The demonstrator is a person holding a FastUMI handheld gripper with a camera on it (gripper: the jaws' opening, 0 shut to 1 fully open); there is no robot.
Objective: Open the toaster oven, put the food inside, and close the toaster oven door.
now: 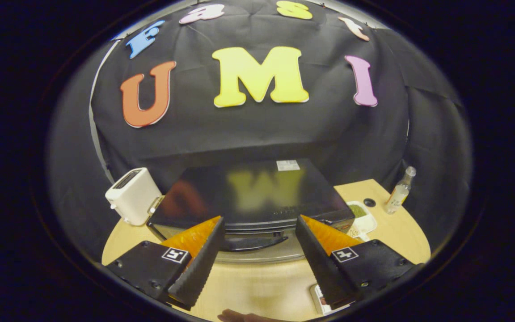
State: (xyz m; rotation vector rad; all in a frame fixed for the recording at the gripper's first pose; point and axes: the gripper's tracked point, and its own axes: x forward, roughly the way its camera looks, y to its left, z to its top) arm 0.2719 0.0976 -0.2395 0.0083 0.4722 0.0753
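The gripper (259,250) has its two fingers spread wide, with nothing held between them. The toaster oven (248,197) sits at the centre of the frame on the wooden table (257,281), directly ahead of the fingers. Its door is closed. The door handle (253,243) is a dark curved bar whose long axis runs left to right, crosswise to the fingers. It lies in the gap between the two fingertips, just ahead of them and slightly lower than the oven's top panel. Judged from this, the coming move calls for a short forward advance so the fingers can catch the handle and pull the door down.

A food tray (361,217) with green contents rests on the table at centre right, touching or just beside the oven's right corner, beyond the right finger. A white toaster (132,197) stands at centre left, just beside the oven. A small bottle (399,191) stands at the right, well apart from the oven.
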